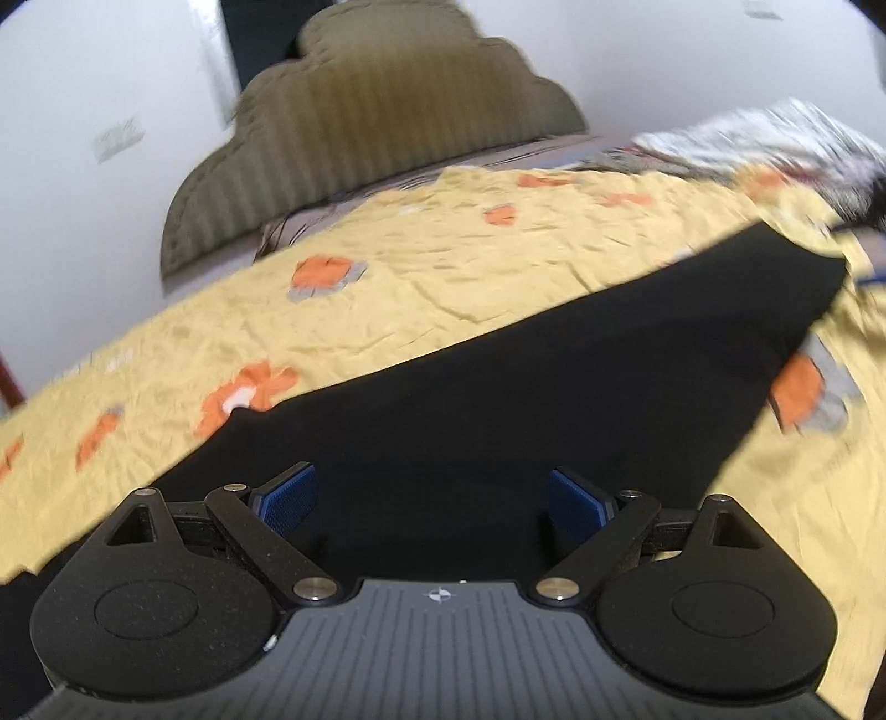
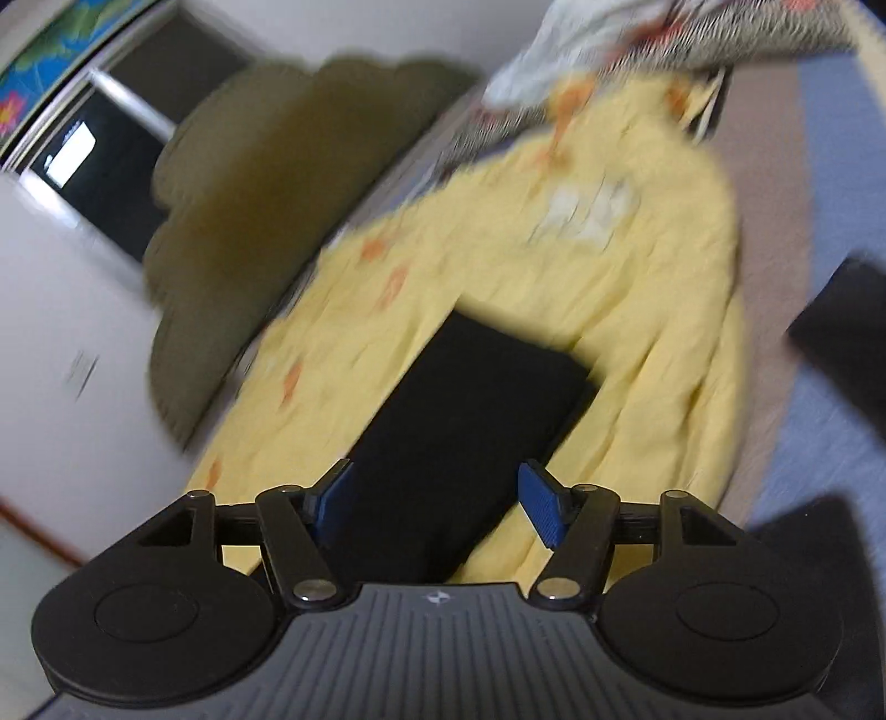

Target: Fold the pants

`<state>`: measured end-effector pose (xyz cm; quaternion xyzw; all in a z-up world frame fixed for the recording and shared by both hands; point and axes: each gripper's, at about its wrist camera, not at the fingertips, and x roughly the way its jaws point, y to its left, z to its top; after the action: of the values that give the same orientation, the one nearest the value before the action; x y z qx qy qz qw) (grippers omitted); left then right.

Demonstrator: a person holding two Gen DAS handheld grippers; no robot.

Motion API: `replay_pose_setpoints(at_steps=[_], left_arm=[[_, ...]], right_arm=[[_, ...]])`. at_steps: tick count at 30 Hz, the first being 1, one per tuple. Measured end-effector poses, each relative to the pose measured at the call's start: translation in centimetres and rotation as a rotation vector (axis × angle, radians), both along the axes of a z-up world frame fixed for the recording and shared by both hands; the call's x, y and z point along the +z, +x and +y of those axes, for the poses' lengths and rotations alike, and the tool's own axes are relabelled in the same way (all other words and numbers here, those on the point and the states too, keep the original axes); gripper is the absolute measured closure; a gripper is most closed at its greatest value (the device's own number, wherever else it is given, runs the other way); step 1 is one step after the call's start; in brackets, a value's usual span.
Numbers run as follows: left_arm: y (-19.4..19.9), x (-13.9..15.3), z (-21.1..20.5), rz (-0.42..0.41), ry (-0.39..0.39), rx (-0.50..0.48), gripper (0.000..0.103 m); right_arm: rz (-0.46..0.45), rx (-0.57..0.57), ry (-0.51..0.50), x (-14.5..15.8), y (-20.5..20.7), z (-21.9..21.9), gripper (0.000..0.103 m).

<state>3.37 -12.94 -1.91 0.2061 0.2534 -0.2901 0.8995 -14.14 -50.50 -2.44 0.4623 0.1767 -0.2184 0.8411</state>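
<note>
Black pants (image 1: 554,376) lie flat on a yellow flowered bedsheet (image 1: 387,288), stretching from the near edge to the far right. My left gripper (image 1: 432,498) is open above the near end of the pants, blue pads apart and empty. In the right wrist view the pants (image 2: 470,415) show as a long dark rectangle on the yellow sheet (image 2: 637,304). My right gripper (image 2: 437,504) is open over their near end and holds nothing. Both views are motion-blurred.
An olive padded headboard (image 1: 376,122) stands against the white wall behind the bed. Crumpled patterned bedding (image 1: 775,133) lies at the far right of the bed, also in the right wrist view (image 2: 637,39). A dark window (image 2: 111,160) is at the left. A dark object (image 2: 847,338) sits at the right.
</note>
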Motion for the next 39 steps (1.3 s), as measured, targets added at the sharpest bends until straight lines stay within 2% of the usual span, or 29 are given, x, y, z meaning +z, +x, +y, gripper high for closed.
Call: replay_pose_setpoints(at_steps=[3, 4, 6, 9, 12, 13, 15, 17, 19, 22, 24, 26, 28, 30, 32, 36, 39], left_arm=[[0.8, -0.6, -0.2, 0.084, 0.003, 0.003, 0.011], [0.6, -0.9, -0.3, 0.09, 0.017, -0.002, 0.011], [-0.2, -1.1, -0.4, 0.05, 0.045, -0.022, 0.011], [-1.0, -1.0, -0.5, 0.001, 0.068, -0.048, 0.01], [-0.8, -0.7, -0.7, 0.014, 0.039, -0.039, 0.011], [-0.7, -0.5, -0.7, 0.032, 0.021, -0.036, 0.011], [-0.3, -0.2, -0.7, 0.064, -0.017, -0.032, 0.01], [0.0, 0.0, -0.5, 0.084, -0.037, -0.023, 0.01], [0.2, 0.2, -0.4, 0.085, -0.04, -0.009, 0.011], [0.9, 0.5, 0.0, 0.106, -0.067, 0.017, 0.011], [1.7, 1.0, 0.5, 0.147, -0.126, 0.05, 0.011], [2.9, 1.5, 1.5, 0.223, -0.231, 0.089, 0.011], [4.3, 1.7, 2.6, 0.337, -0.36, 0.129, 0.011], [5.7, 1.7, 3.4, 0.463, -0.472, 0.145, 0.011], [6.9, 1.5, 3.8, 0.57, -0.579, 0.138, 0.011], [8.7, 0.5, 3.8, 0.739, -0.782, 0.107, 0.008], [9.9, -1.0, 2.9, 0.886, -0.909, 0.087, 0.005]], right_arm=[[0.013, 0.027, 0.114, -1.8, 0.5, -0.8, 0.04], [0.004, 0.002, 0.14, -2.4, 0.4, -1.2, 0.04], [-0.06, -0.039, 0.186, -3.0, -0.5, -2.1, 0.04], [-0.104, -0.113, 0.182, -3.5, -1.1, -3.6, 0.04], [-0.119, -0.147, 0.151, -3.3, -1.1, -4.1, 0.041], [-0.11, -0.141, 0.124, -3.1, -0.8, -4.3, 0.045], [-0.06, -0.169, 0.105, -3.3, -0.5, -4.3, 0.08], [-0.053, -0.183, 0.121, -4.2, -0.9, -4.8, 0.093], [-0.063, -0.179, 0.122, -4.3, -1.1, -5.0, 0.095], [-0.053, -0.161, 0.014, -2.6, -0.4, -4.5, 0.096], [-0.056, -0.136, -0.098, -0.2, 1.0, -3.5, 0.097], [-0.055, -0.073, -0.251, 2.6, 2.6, -1.3, 0.097], [-0.038, 0.032, -0.412, 5.0, 4.7, 2.1, 0.097], [-0.038, 0.15, -0.52, 6.4, 6.6, 5.8, 0.097], [-0.044, 0.283, -0.597, 6.9, 8.1, 9.9, 0.097], [-0.038, 0.511, -0.698, 5.8, 9.6, 17.3, 0.097], [-0.032, 0.629, -0.719, 4.7, 9.9, 21.4, 0.097]])
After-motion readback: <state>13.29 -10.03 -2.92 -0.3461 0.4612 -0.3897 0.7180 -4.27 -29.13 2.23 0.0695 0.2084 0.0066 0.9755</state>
